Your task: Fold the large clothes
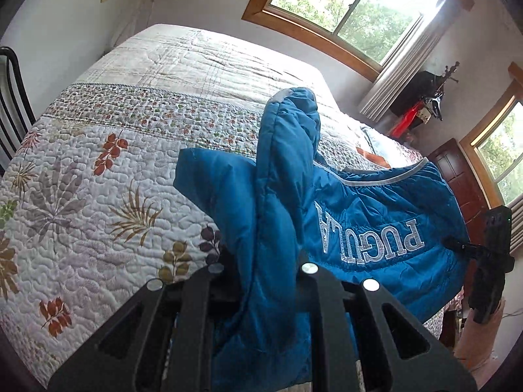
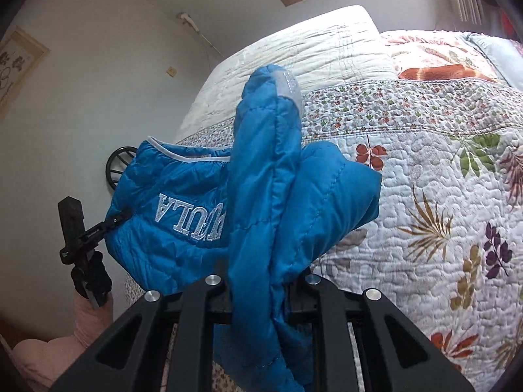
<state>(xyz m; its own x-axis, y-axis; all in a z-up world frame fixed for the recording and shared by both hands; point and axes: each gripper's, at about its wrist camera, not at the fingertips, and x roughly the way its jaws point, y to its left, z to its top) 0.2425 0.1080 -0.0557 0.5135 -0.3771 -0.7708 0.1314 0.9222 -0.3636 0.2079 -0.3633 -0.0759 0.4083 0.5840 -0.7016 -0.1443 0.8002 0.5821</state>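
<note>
A blue quilted jacket (image 1: pixel 376 215) with white embroidered letters hangs in the air above the bed, stretched between both grippers. In the left wrist view my left gripper (image 1: pixel 261 268) is shut on one edge of it, and a padded sleeve (image 1: pixel 287 137) folds forward over the fingers. At the far right my right gripper (image 1: pixel 457 245) pinches the other edge. The right wrist view shows the same jacket (image 2: pixel 183 238): my right gripper (image 2: pixel 264 277) is shut on its fabric under a draped sleeve (image 2: pixel 268 124), and my left gripper (image 2: pixel 119 217) clamps the far edge at left.
The bed carries a white quilt with a leaf pattern (image 1: pixel 114 196) (image 2: pixel 425 196) and a pillow (image 2: pixel 441 72) at its head. A dark chair (image 1: pixel 9 104) stands left of the bed. Windows (image 1: pixel 343 6), a coat rack (image 1: pixel 421 98) and a wooden door (image 1: pixel 457 176) line the far wall. A pink sleeve (image 2: pixel 88 320) shows at lower left.
</note>
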